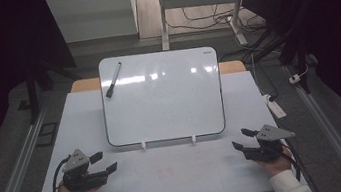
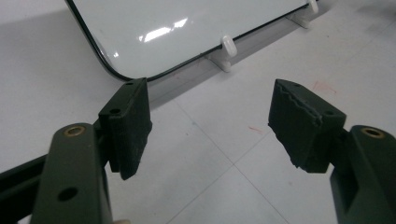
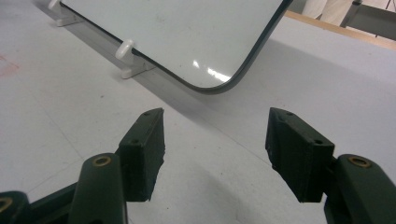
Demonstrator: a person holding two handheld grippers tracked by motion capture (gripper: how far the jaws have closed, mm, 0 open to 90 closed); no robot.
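A whiteboard leans on two small white stands at the middle of the table. A black marker clings to its upper left corner. My left gripper rests low at the table's front left, jaws open and empty, pointing toward the board's lower left corner. At the front right my right gripper is open too, nothing between its jaws, aimed at the board's lower right corner. One stand and another stand are seen close up.
A faint red rectangle is marked on the table between the grippers. A white power strip and cables lie off the table's right edge. Table legs and wires stand behind the board.
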